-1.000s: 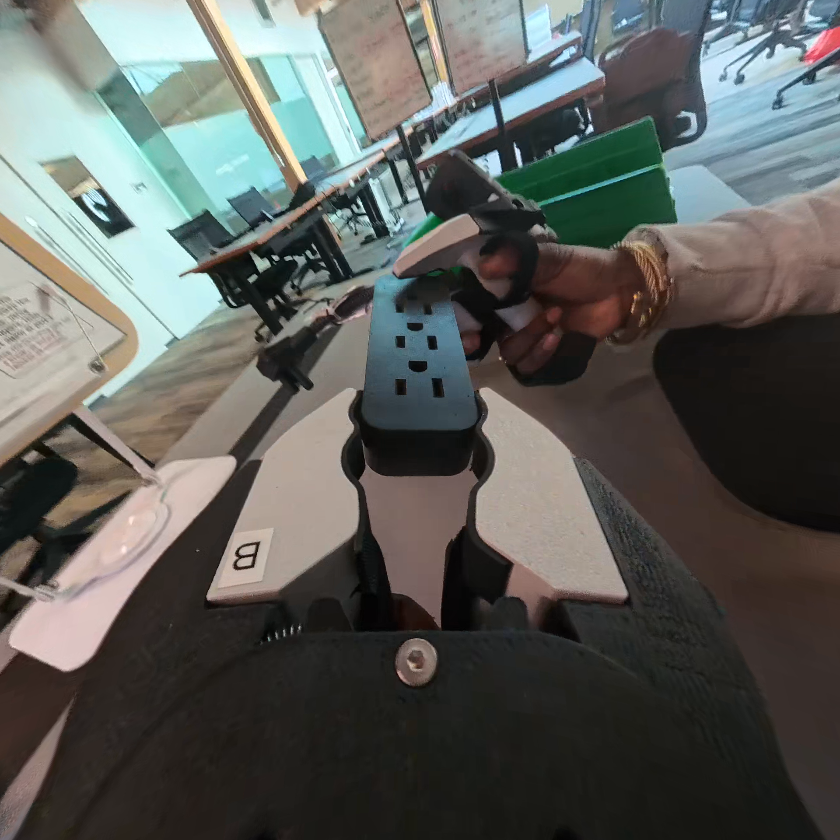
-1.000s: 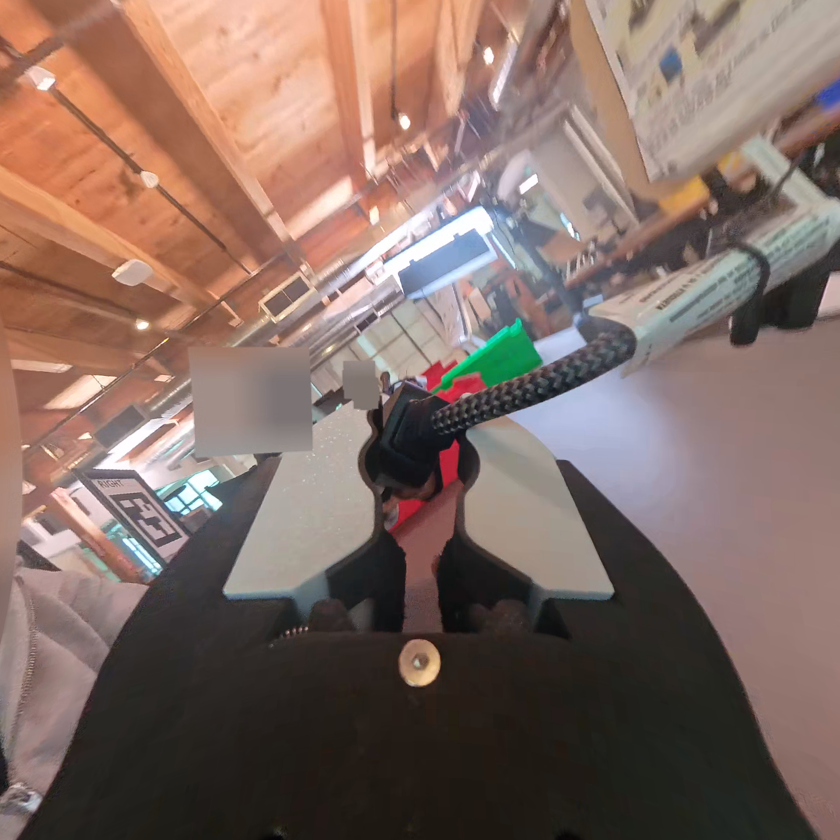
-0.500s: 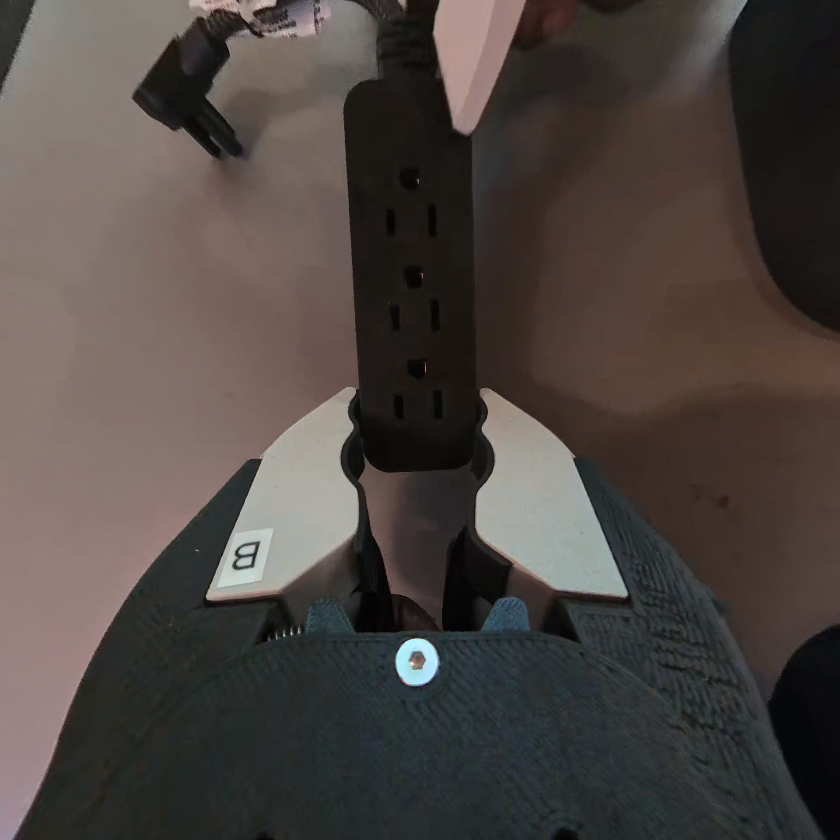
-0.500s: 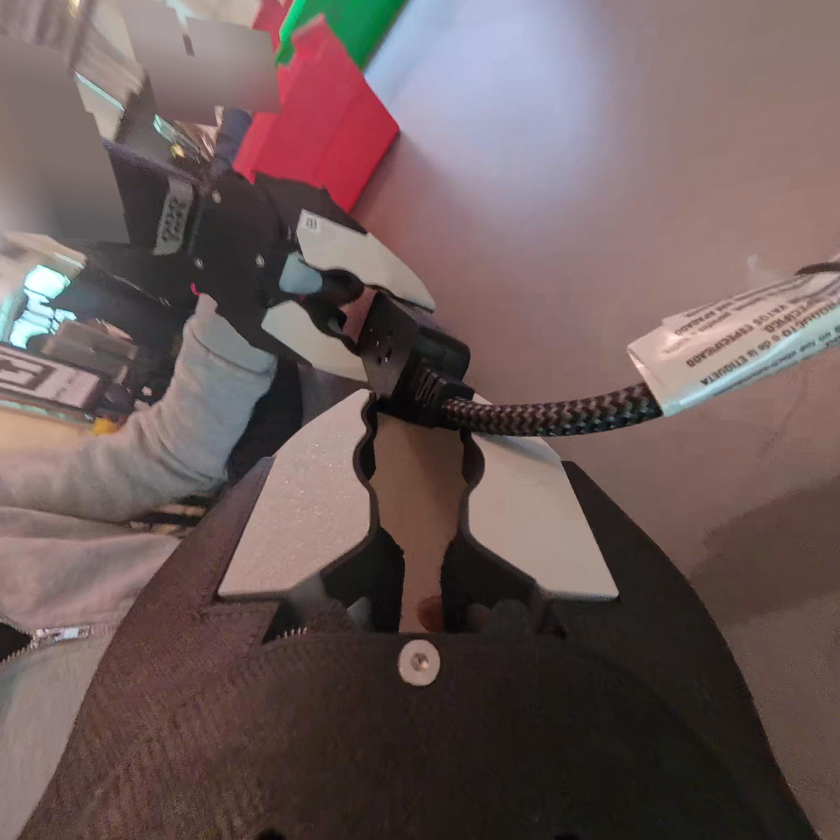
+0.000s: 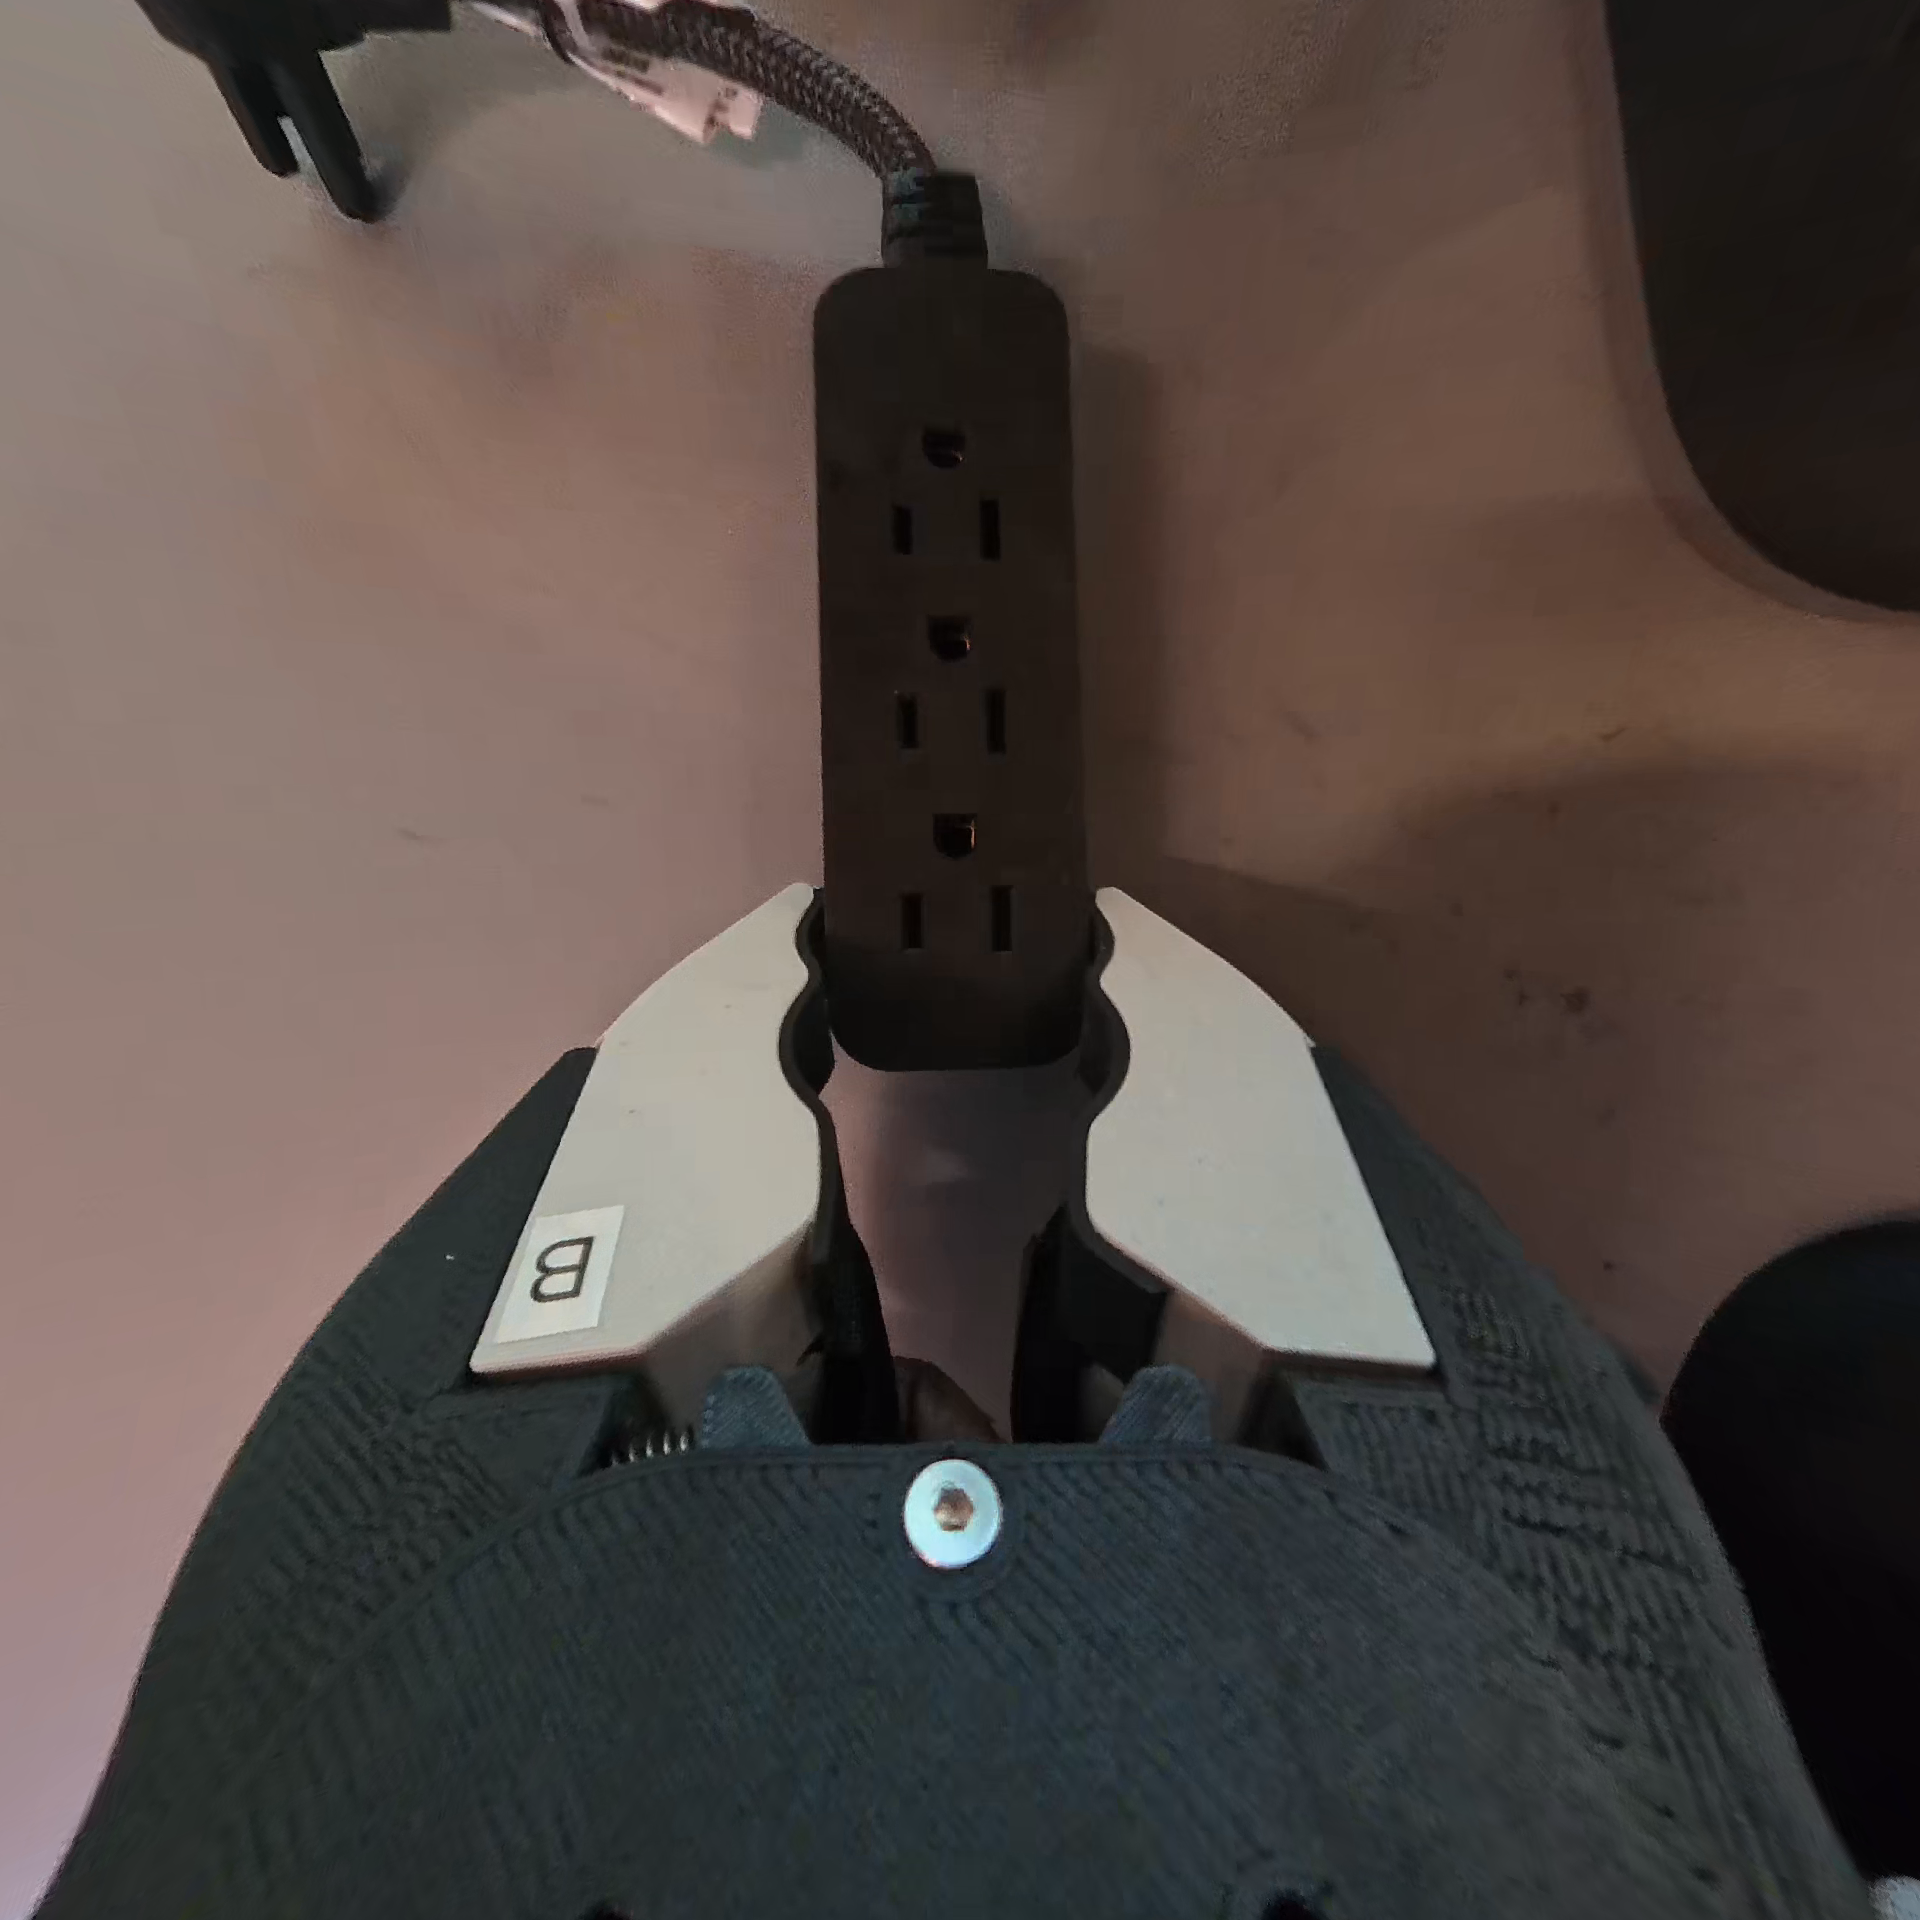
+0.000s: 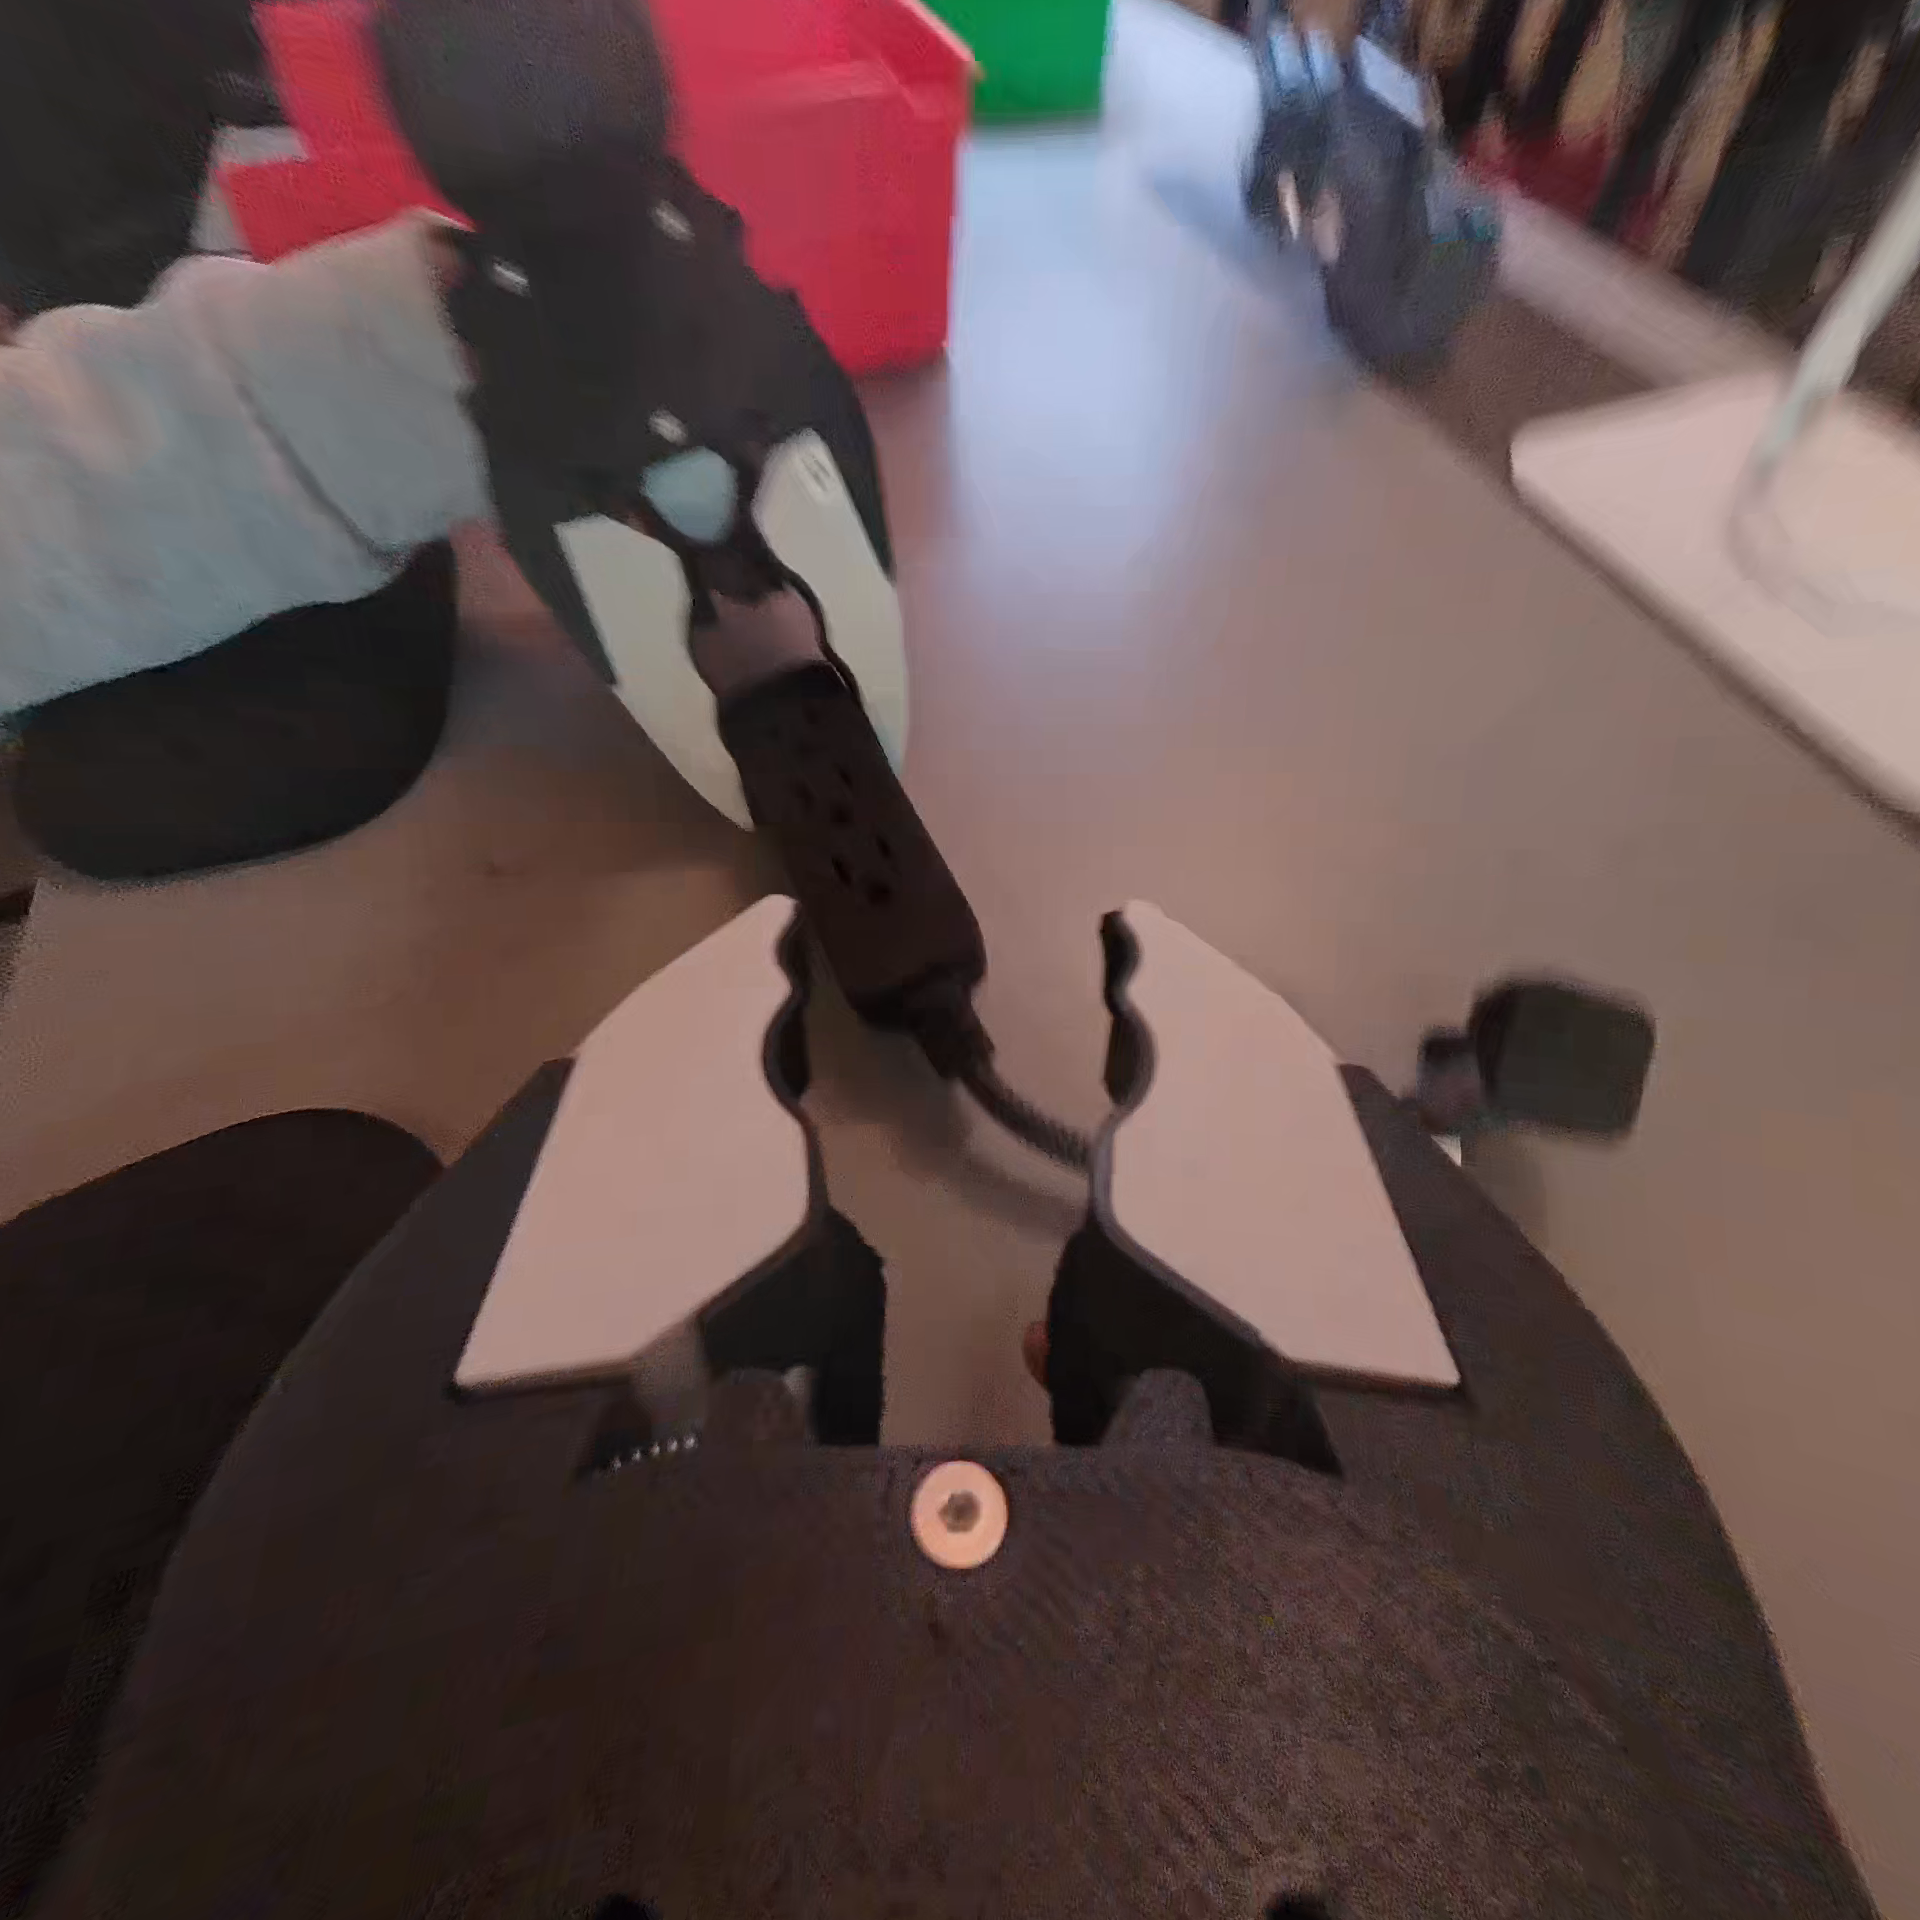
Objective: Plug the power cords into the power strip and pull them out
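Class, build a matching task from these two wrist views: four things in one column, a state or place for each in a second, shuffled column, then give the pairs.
1. left hand-held gripper
2. right hand-held gripper
3. power strip
4. loose plug

A. lying free on the table
B. open, holding nothing
C. all three outlets empty
D. shut on the strip's end

Pairs: 1-D, 2-B, 3-C, 4-A

table (image 5: pixel 416 675) bare both sides of power strip (image 5: pixel 951 665) | sockets uncovered | plug (image 5: pixel 301 114) lies far-left
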Demonstrator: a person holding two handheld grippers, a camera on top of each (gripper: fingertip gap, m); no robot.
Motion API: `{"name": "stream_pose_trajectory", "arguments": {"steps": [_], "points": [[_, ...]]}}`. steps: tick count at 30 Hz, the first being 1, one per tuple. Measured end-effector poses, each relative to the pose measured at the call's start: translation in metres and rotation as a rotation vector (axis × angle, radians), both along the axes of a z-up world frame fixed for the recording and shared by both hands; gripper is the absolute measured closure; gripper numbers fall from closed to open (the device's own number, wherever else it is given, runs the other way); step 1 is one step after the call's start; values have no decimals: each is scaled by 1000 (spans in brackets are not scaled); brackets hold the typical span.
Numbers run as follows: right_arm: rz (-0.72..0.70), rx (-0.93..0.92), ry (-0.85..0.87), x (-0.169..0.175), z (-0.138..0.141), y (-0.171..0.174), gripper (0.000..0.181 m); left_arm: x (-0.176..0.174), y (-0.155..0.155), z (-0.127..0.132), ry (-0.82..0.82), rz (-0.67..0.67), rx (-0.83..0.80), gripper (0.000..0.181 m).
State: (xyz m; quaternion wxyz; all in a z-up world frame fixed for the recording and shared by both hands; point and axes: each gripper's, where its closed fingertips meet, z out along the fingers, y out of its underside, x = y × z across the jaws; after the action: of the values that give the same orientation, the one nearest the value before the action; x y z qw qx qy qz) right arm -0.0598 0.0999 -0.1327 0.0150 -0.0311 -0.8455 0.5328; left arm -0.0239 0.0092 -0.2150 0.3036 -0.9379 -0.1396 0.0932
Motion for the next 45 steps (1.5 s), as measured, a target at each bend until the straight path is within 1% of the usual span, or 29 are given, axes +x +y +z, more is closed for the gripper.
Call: {"name": "stream_pose_trajectory", "arguments": {"steps": [1, 2, 4, 5, 6, 7, 9, 10, 12, 15, 19, 20, 22, 24, 27, 28, 31, 38, 40, 41, 42, 45], "points": [[42, -32, 56, 8, 3, -8, 116, 1, 0, 0, -7, -3, -3, 136], [66, -14, 71, 15, -2, -16, 108, 3, 0, 0, -14, -8, -5, 136], [118, 130, 22, 27, -30, -27, 92, 8, 0, -1, -34, -27, -9, 136], [152, 182, 7, 34, -43, -32, 91, 11, 0, -1, -44, -39, -15, 136], [186, 204, 8, 39, -52, -36, 93, 14, -2, -1, -54, -48, -23, 136], [214, 217, 14, 44, -60, -40, 102, 17, -3, -1, -64, -55, -29, 136], [231, 276, 43, 45, -72, -40, 124, 23, -6, -2, -99, -66, -31, 136], [226, 291, 68, 43, -74, -39, 137, 27, -6, -2, -117, -75, -23, 136], [230, 305, 63, 44, -75, -36, 137, 28, -5, -2, -121, -83, -8, 136], [236, 352, 52, 46, -78, -29, 137, 33, 3, 2, -187, -88, 46, 135], [225, 391, 4, 47, -79, -22, 136, 31, 9, 12, -166, -90, 109, 135], [222, 397, -1, 47, -79, -21, 136, 32, 10, 12, -164, -98, 116, 139], [224, 399, -5, 47, -79, -20, 136, 33, 12, 11, -174, -100, 120, 140], [236, 364, -23, 49, -76, -23, 132, 32, 13, 11, -176, -95, 129, 140], [275, 234, -35, 57, -62, -37, 125, 32, 15, 11, -181, -90, 156, 140], [279, 230, -21, 58, -63, -39, 124, 32, 16, 11, -182, -90, 162, 140], [236, 365, 72, 48, -82, -33, 134, 31, 16, 11, -177, -95, 172, 140], [202, 433, 34, 51, -84, -29, 134, 30, 17, 11, -181, -98, 177, 140], [224, 402, 41, 52, -84, -31, 134, 31, 17, 11, -181, -109, 173, 139], [236, 377, 36, 53, -83, -33, 134, 30, 16, 11, -173, -110, 168, 135], [247, 335, 21, 54, -80, -36, 133, 27, 15, 11, -154, -104, 159, 127], [251, 152, -44, 57, -55, -47, 115, 18, 11, 16, -80, -88, 157, 112]]}}
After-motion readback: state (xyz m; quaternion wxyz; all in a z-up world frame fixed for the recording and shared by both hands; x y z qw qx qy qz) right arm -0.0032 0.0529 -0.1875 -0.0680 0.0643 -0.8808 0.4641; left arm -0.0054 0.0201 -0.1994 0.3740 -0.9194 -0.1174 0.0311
